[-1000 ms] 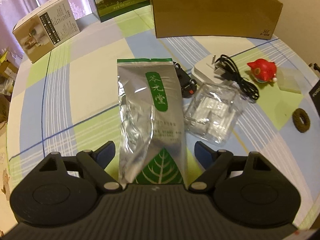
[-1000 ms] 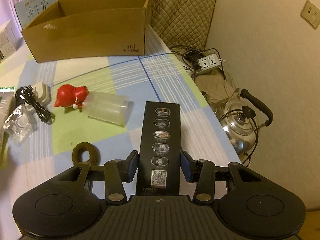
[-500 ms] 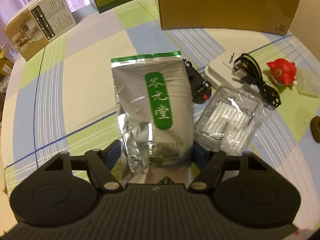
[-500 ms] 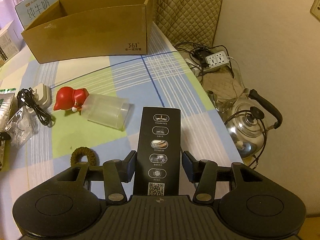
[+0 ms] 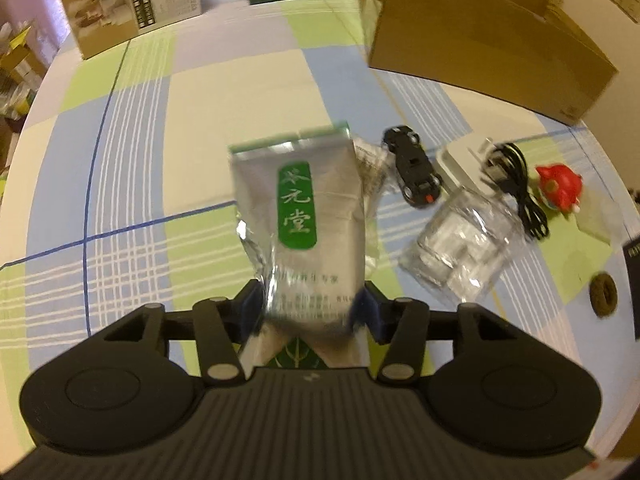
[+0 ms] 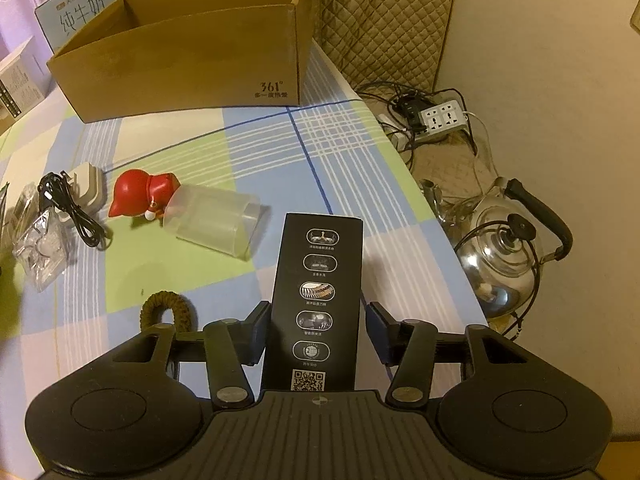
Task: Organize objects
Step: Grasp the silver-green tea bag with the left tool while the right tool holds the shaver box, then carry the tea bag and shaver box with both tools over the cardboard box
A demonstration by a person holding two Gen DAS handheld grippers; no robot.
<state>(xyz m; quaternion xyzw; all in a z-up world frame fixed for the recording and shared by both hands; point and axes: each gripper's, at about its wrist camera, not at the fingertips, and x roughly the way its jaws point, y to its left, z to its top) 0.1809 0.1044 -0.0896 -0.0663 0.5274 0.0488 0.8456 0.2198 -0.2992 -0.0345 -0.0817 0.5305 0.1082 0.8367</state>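
A silver tea bag (image 5: 298, 200) with a green label stands between the fingers of my left gripper (image 5: 312, 300). Its jaws are closing, and the pads pinch the bag's lower part so that it creases inward. The bag looks blurred and tilted up off the checked tablecloth. In the right wrist view a long black box (image 6: 320, 264) lies flat between the fingers of my right gripper (image 6: 318, 320). A small gap shows beside the right pad, so that gripper is open around the box. The open cardboard box (image 6: 188, 60) stands at the back.
Right of the bag lie a black toy car (image 5: 412, 168), a white charger with a black cable (image 5: 500, 160), a clear plastic pack (image 5: 460, 244), a red toy (image 5: 560, 188) and a brown ring (image 6: 168, 312). A translucent cup (image 6: 212, 220) lies on its side. A kettle (image 6: 504, 264) stands beyond the table's right edge.
My left gripper moved forward over the tea bag and its jaws closed onto it; the bag now tilts up. The right jaws widened slightly away from the black box.
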